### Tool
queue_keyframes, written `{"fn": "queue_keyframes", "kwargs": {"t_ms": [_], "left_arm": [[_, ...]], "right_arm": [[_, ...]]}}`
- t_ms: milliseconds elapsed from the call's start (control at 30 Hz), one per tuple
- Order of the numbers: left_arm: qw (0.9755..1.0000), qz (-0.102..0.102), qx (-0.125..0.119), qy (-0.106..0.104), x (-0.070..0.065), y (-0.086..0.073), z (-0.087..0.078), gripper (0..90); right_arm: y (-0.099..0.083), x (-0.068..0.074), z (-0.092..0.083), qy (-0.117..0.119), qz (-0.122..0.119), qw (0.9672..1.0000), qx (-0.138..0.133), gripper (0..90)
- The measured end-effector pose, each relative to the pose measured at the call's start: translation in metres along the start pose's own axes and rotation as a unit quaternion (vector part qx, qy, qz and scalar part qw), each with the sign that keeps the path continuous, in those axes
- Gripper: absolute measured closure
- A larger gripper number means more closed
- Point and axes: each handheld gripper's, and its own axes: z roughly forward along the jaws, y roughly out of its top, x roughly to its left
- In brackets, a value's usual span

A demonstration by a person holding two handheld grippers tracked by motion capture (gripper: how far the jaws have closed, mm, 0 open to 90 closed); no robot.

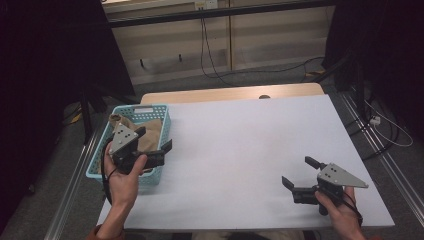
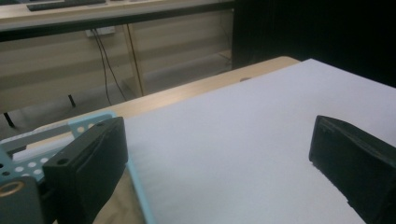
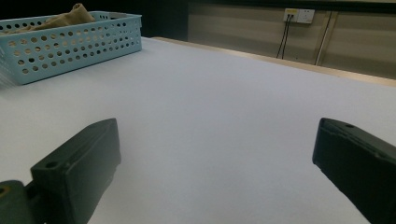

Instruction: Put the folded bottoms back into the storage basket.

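Covering most of the table [image 1: 240, 150], a smooth white sheet carries a perforated light-blue plastic basket [image 1: 155, 112] at its left edge, crumpled tan cloth [image 1: 150, 132] inside. Over the basket's near right corner hangs the left gripper [image 1: 155, 141], jaws spread empty. Near the front right corner, the right gripper [image 1: 300, 172] rests low, jaws likewise apart.

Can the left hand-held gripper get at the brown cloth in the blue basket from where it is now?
Probably yes. The left hand-held gripper hangs open over the blue basket at its near right corner, and the brown cloth lies uncovered just beneath, with nothing between them.
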Motion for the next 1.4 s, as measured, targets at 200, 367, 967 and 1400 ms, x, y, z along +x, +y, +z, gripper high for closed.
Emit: {"fn": "queue_keyframes", "kwargs": {"t_ms": [200,367,967,1400], "left_arm": [[0.9993,0.024,0.009,-0.027,-0.018,0.001,0.019,4.4],[0.9983,0.017,0.01,-0.055,-0.026,0.005,0.032,4.4],[0.9961,0.015,0.024,-0.084,-0.056,-0.036,0.06,3.8],[0.9966,-0.049,0.014,-0.065,-0.052,-0.063,0.044,3.4]], "right_arm": [[0.0,0.0,0.0,0.0,0.0,1.0,0.001,1.1],[0.0,0.0,0.0,0.001,0.0,1.0,0.001,1.1],[-0.002,0.0,-0.002,-0.001,0.002,1.0,0.002,1.2],[-0.002,0.0,-0.002,-0.005,0.005,1.0,0.003,1.4]]}}
